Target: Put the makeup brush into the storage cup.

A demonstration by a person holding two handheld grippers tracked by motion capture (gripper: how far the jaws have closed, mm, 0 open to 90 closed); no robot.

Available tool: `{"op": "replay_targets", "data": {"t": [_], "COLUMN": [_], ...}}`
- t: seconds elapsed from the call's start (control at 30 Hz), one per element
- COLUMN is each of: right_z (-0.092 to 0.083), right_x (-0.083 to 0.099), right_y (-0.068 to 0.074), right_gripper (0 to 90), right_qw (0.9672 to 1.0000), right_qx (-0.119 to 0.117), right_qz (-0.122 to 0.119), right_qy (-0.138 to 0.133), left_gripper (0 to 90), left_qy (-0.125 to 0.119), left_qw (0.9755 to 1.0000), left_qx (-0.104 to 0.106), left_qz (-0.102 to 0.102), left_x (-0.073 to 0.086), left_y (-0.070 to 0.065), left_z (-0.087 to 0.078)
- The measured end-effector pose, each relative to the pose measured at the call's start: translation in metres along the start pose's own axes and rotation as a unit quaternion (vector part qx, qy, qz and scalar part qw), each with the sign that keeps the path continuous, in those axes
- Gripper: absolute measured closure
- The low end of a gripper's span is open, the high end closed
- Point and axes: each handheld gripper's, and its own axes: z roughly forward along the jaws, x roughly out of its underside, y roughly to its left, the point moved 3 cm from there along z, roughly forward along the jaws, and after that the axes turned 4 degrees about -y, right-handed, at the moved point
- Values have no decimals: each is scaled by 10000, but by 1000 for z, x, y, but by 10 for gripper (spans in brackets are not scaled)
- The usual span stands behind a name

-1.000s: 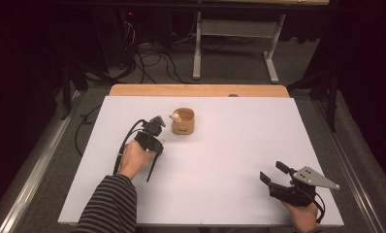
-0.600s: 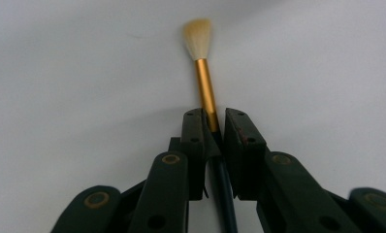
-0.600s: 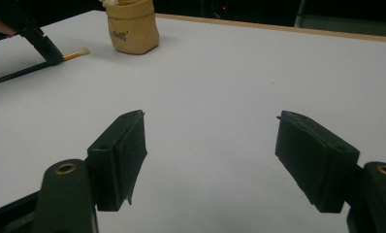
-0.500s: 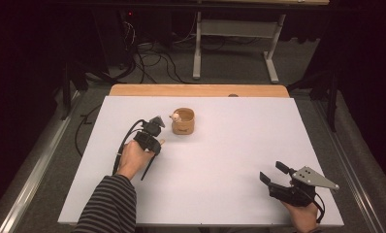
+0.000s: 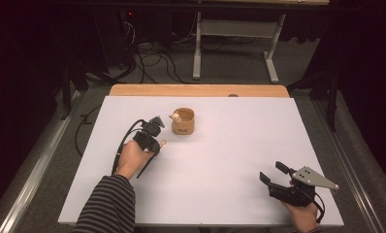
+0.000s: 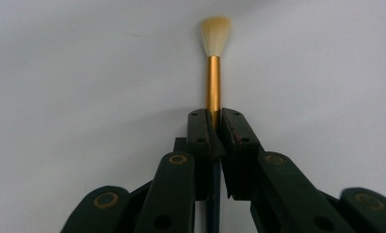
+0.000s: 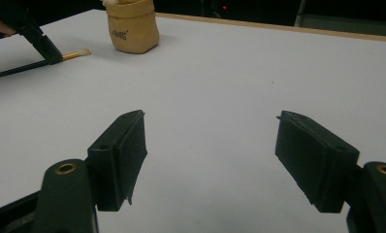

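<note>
Moved: left claw (image 6: 214, 127) jaws just closing, now clamped on brush (image 6: 213, 73)
Right claw (image 7: 210, 162): wide open, empty, over counter (image 5: 230, 160)
Cup (image 5: 184, 121): beside brush

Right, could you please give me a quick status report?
Left tool shut on brush. Right tool open, idle. Cup just ahead, path clear.
</note>
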Motion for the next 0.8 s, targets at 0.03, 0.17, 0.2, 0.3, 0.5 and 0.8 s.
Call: {"op": "replay_targets", "data": {"t": [0.03,0.17,0.2,0.3,0.5,0.8], "right_z": [0,0,0,0,1,1], "right_x": [0,0,0,0,0,0], "right_y": [0,0,0,0,0,0], "right_gripper": [286,286,286,286,286,286], "right_qw": [10000,10000,10000,10000,10000,10000], "right_qx": [-1,10,10,14,-7,-12], "right_qz": [4,31,31,22,-7,17], "right_qy": [4,25,25,25,34,32], "left_gripper": [830,831,831,831,834,835], "left_qy": [-11,-24,-24,-31,-174,-328], "left_qw": [10000,10000,10000,9999,9998,9994], "left_qx": [10,61,61,90,45,53], "left_qz": [12,36,36,46,102,129], "left_x": [0,1,1,1,2,3], "left_y": [0,1,1,2,2,4], "left_z": [0,0,0,-1,-4,-12]}}
